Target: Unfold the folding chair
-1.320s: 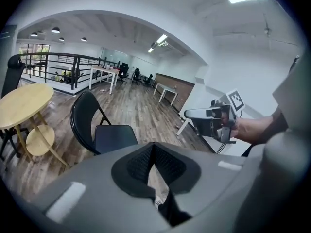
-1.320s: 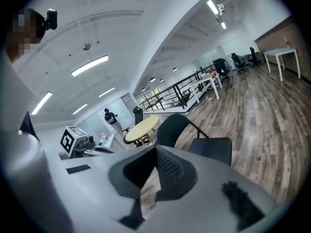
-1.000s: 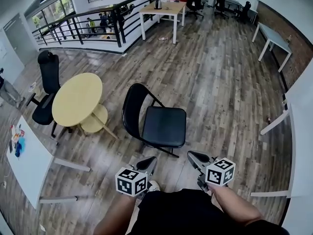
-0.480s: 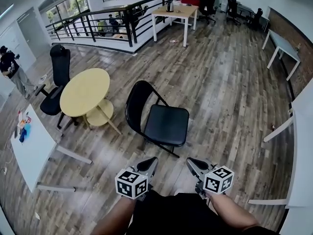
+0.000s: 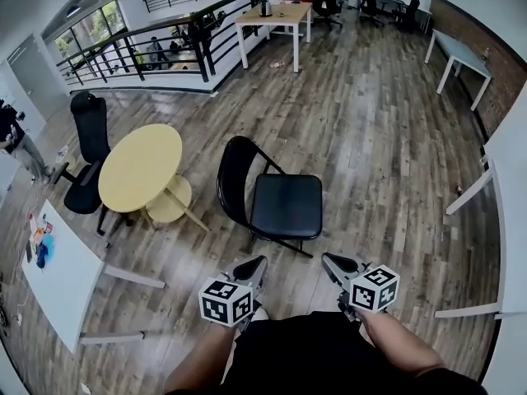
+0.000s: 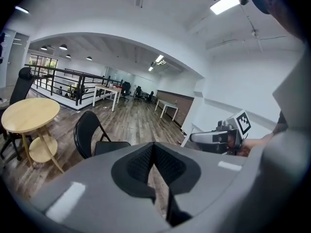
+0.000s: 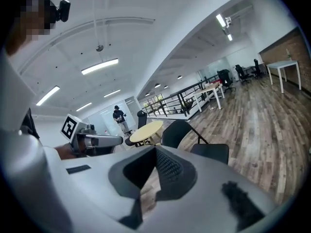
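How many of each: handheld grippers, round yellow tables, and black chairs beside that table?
Grippers: 2, left gripper and right gripper
Round yellow table: 1
Black chairs: 2, folding chair and office chair
Total: 5

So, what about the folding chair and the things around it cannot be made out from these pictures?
- Folding chair, head view: the frame under the seat is hidden by the seat itself.
- Its legs, left gripper view: hidden behind the left hand-held gripper.
- Its legs, right gripper view: hidden behind the right hand-held gripper.
- Items on the white table, head view: too small to name.
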A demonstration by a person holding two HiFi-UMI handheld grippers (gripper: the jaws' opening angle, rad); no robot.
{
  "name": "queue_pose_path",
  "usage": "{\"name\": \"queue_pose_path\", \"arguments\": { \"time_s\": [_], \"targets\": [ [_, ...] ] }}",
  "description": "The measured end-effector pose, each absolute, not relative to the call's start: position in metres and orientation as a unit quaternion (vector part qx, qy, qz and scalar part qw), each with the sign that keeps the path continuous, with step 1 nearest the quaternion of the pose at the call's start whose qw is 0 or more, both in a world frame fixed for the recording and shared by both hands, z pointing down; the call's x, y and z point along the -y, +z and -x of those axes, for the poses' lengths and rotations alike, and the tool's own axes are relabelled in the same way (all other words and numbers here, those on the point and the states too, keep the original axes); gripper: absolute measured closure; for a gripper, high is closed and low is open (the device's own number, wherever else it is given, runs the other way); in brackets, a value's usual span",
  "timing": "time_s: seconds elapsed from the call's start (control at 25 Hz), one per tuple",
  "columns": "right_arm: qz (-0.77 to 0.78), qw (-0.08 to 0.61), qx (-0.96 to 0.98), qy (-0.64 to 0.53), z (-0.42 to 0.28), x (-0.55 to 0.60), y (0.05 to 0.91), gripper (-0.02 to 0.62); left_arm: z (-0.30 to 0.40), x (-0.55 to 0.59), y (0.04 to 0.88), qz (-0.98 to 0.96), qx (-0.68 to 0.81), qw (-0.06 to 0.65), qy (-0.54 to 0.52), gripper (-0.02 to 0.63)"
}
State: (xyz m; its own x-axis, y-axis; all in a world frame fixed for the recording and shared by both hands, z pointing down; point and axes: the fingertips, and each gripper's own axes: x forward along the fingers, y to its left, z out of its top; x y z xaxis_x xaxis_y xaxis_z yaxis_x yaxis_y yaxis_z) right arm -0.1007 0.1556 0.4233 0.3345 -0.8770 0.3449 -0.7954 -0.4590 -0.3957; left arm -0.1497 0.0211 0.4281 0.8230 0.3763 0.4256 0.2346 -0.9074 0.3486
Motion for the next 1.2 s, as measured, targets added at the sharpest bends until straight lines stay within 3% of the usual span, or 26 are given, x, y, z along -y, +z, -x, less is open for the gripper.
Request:
{"name": "queue_pose_path", "arguments": {
  "time_s": [0.56, 1.2],
  "targets": [
    [0.836, 0.075, -0.480, -0.257, 0.092, -0.118, 0.419, 0.591, 0.129, 0.026, 0.429, -0.941, -0.176, 0.137, 0.256, 0.598],
    [0.825, 0.061, -0.484, -0.284, 0.103, -0.133, 0.438, 0.591, 0.133, 0.006, 0.436, -0.936, -0.195, 0.129, 0.264, 0.598]
  ]
}}
